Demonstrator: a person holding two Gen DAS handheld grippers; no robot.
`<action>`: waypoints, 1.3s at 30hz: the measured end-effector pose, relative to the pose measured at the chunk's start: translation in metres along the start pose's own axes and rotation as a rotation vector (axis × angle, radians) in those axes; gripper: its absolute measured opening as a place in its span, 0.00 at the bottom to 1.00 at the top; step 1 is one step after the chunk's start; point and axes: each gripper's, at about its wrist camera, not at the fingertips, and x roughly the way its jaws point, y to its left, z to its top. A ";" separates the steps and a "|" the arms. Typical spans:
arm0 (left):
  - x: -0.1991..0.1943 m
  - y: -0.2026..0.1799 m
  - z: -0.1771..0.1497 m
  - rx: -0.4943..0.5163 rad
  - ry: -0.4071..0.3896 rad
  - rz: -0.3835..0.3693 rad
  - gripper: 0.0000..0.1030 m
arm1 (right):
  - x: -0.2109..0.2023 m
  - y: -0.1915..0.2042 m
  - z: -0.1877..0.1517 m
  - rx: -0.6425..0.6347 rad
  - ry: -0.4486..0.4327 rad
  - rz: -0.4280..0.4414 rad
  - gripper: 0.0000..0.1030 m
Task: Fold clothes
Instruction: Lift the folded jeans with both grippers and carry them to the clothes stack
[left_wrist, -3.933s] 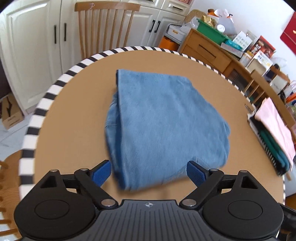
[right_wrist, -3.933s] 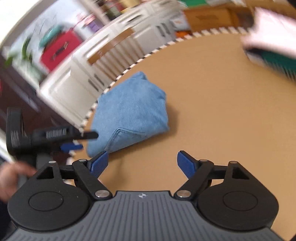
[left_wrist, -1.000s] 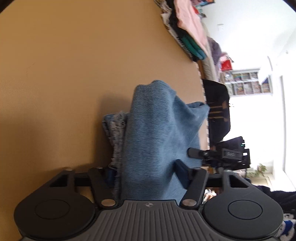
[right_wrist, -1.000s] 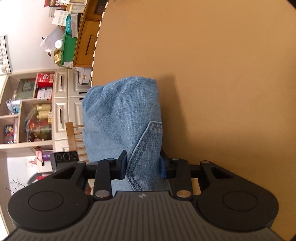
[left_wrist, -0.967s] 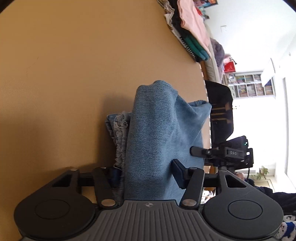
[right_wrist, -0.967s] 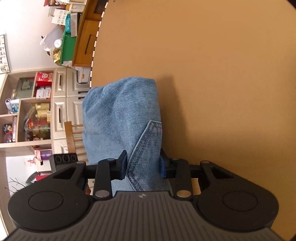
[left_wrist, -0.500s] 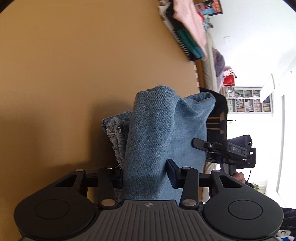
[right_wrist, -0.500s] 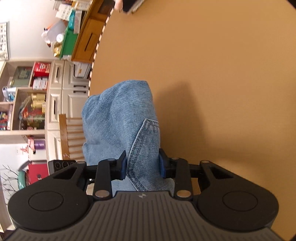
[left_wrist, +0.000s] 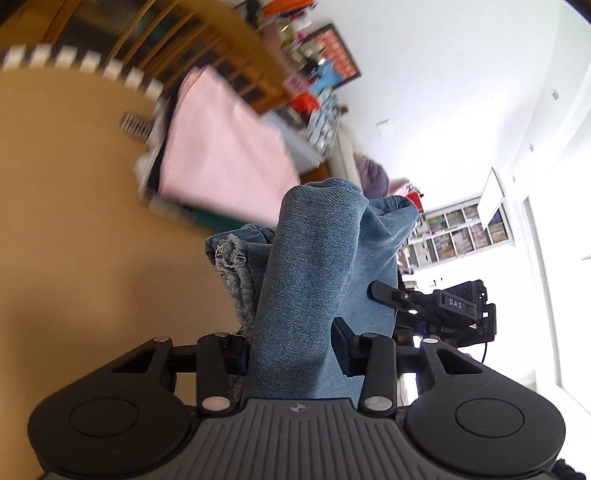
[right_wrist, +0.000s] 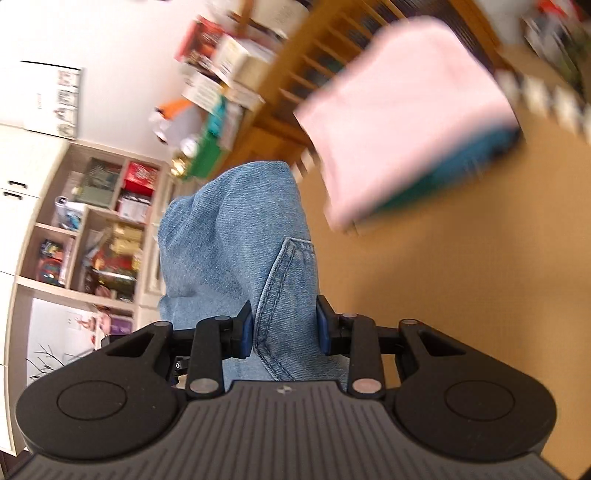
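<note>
Left wrist view: the left gripper is clamped on one end of the folded blue denim garment, with the thick bundle of cloth pinched between its two black fingers. A frayed raw hem protrudes on the left side of the bundle. The garment is held off the round tan table, which has a black-and-white striped rim. Beyond the garment, a stack of folded clothes topped by a pink item lies near the table edge; this area is motion-blurred. The other gripper's black body shows at the right, behind the denim.

Right wrist view: the right gripper is closed on the opposite end of the same denim garment. Its blue-padded fingers press against both sides of a stitched pocket seam. The cloth extends forward from the jaws and hangs clear of the table surface. The pink-topped stack, with a teal layer beneath, lies ahead and to the right, blurred. A wooden chair back and open shelving stand behind.
</note>
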 end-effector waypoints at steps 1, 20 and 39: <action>0.008 -0.009 0.023 0.012 -0.014 0.006 0.43 | -0.003 0.003 0.026 -0.007 -0.011 0.013 0.32; 0.175 -0.025 0.181 0.182 -0.276 0.728 0.65 | 0.022 -0.075 0.223 -0.267 -0.271 -0.291 0.53; 0.235 -0.076 0.083 0.456 -0.385 0.905 0.56 | 0.135 -0.090 0.089 -0.851 -0.485 -0.540 0.13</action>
